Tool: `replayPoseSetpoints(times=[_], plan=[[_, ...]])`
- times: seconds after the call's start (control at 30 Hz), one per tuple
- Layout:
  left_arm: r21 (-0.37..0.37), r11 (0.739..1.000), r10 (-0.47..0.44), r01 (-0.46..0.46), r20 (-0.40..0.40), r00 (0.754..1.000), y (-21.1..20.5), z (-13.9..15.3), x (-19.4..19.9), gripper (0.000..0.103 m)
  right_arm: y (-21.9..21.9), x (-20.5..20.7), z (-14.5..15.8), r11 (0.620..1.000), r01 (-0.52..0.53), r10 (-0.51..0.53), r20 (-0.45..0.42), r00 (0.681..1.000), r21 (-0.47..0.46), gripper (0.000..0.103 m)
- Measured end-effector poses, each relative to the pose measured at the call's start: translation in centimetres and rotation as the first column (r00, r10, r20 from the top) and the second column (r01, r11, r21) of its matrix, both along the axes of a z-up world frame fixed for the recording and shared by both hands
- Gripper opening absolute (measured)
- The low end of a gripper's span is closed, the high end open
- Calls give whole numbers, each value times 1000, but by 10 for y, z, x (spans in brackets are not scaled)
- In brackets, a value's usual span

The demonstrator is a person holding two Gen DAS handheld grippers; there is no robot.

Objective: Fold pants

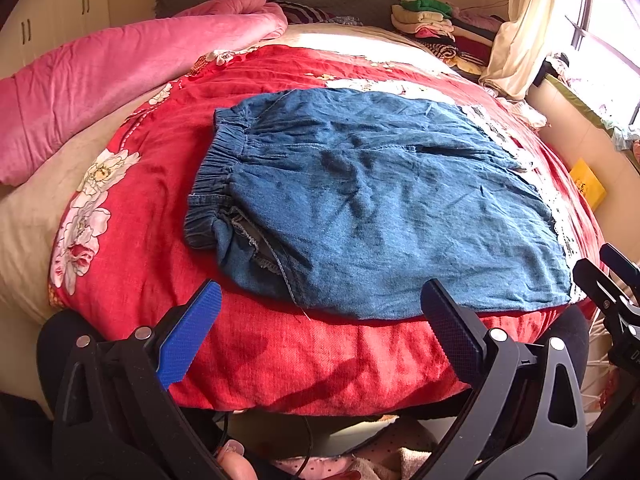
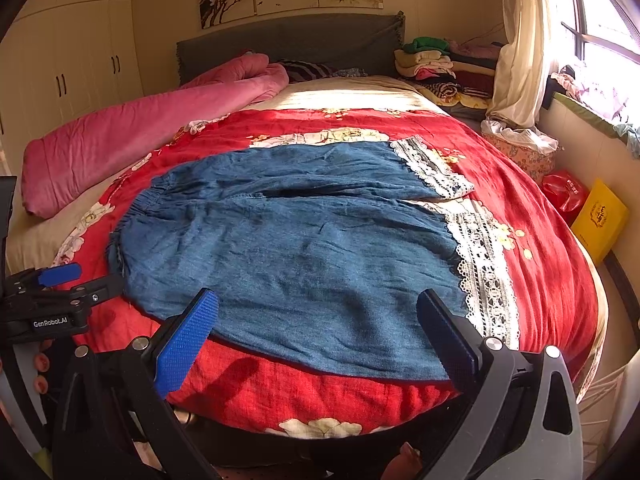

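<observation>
Both grippers, left & right, hang wide open w/ nothing held, at bed's near edge. Pants lie spread flat just ahead, waistband left, lace cuffs right, prob. laid out ready for 1st fold.

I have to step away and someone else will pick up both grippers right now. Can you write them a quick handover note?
Left gripper: open, empty, at the near edge by the waistband end.
Right gripper: open, empty, at the near edge toward the lace cuffs.
Pants: blue denim, spread flat on the red quilt, waistband to the left, both legs running right, side by side.
Done: pants laid out.
Left: no fold visible yet; all folding remains.
</observation>
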State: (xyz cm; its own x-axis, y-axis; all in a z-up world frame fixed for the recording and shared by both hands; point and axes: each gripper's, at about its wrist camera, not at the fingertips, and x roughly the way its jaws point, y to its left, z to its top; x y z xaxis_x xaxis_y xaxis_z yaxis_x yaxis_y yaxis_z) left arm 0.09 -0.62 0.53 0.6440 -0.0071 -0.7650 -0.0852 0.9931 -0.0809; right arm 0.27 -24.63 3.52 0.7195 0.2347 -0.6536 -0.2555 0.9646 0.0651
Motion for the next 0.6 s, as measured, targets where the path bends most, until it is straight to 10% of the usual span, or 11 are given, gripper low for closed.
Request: replayPoseSetpoints(times=[0.6], plan=[[-38,998,48,-49,-20,999,41,3,52,94,10,66,-2,997,-55,58,-72,996,49,99]])
